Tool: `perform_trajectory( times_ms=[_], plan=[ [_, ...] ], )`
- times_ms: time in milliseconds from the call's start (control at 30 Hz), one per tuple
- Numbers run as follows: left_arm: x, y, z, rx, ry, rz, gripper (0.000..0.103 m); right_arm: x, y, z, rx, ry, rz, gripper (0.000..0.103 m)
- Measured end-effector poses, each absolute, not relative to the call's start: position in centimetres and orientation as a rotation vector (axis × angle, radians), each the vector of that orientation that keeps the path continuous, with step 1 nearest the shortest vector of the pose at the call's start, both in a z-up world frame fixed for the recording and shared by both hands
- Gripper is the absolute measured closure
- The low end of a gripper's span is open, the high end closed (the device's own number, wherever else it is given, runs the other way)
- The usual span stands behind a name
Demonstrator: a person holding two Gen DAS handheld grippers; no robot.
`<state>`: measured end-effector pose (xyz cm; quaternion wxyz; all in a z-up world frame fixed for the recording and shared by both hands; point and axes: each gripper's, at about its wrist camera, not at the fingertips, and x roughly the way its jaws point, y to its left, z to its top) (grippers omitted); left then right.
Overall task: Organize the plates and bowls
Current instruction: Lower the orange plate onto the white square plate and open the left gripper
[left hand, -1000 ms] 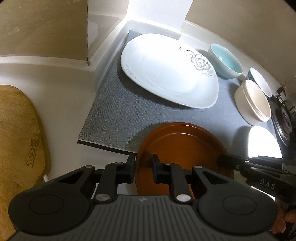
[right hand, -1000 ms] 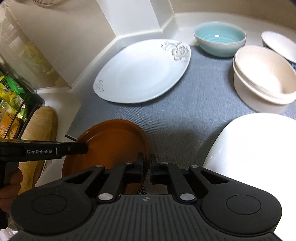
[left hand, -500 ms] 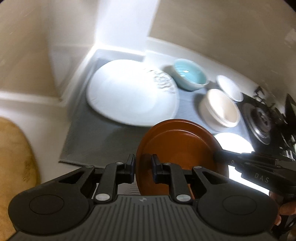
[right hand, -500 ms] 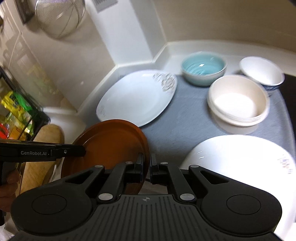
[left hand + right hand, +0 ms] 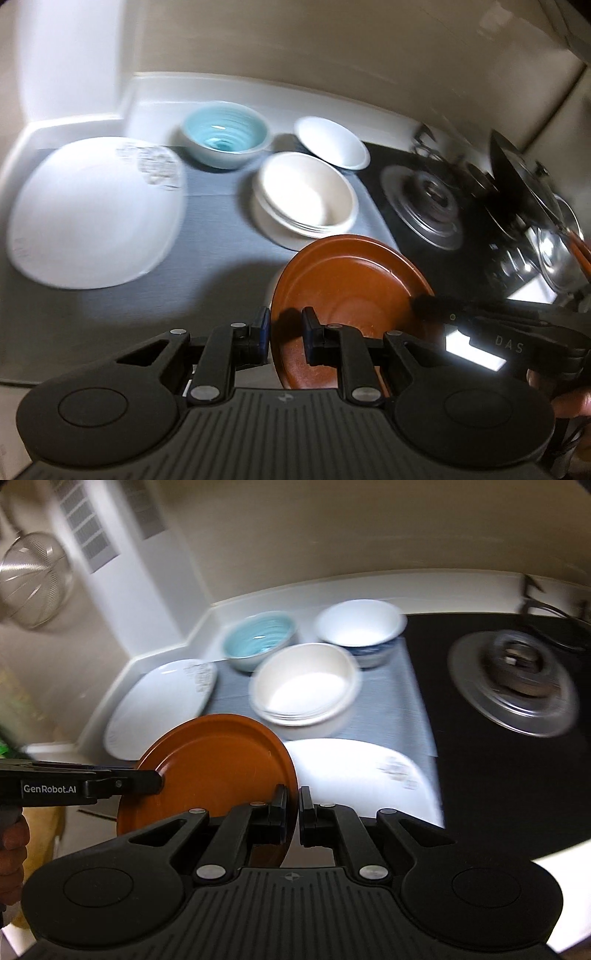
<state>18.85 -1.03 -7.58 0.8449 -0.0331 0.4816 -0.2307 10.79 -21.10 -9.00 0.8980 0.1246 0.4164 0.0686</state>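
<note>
The brown plate (image 5: 351, 291) is round, glossy and reddish-brown, with a raised rim and a shallow, flat middle. It is held off the counter, tilted, above the near edge of the grey mat (image 5: 218, 221), with a white plate (image 5: 354, 775) showing below it in the right wrist view. The left gripper (image 5: 285, 336) pinches the plate's rim on one side, one finger on each face. The right gripper (image 5: 291, 816) is clamped on the opposite rim, its fingers nearly together around the thin edge. Both grippers point downward at a slant, each with a hand partly visible at its handle. Behind the plate on the mat sit a large white oval plate (image 5: 92, 214), a blue bowl (image 5: 225, 134), a stack of cream bowls (image 5: 306, 199) and a white bowl (image 5: 332, 142). The stove burner (image 5: 513, 683) lies to the right.
</note>
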Motion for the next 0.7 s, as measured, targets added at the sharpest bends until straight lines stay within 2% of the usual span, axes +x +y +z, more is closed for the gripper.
perform_trajectory(
  times_ms=[233,700],
  plan=[
    [18.8,-4.5,-9.6,-0.024,1.068,-0.53,0.083,10.2,-24.0,-10.3,0.271,0.896,0.067,0.096],
    [19.0,-6.8,-12.3,0.096,1.098,-0.489,0.083,11.6,-24.9,-13.3,0.254,0.965,0.063,0.096]
  ],
)
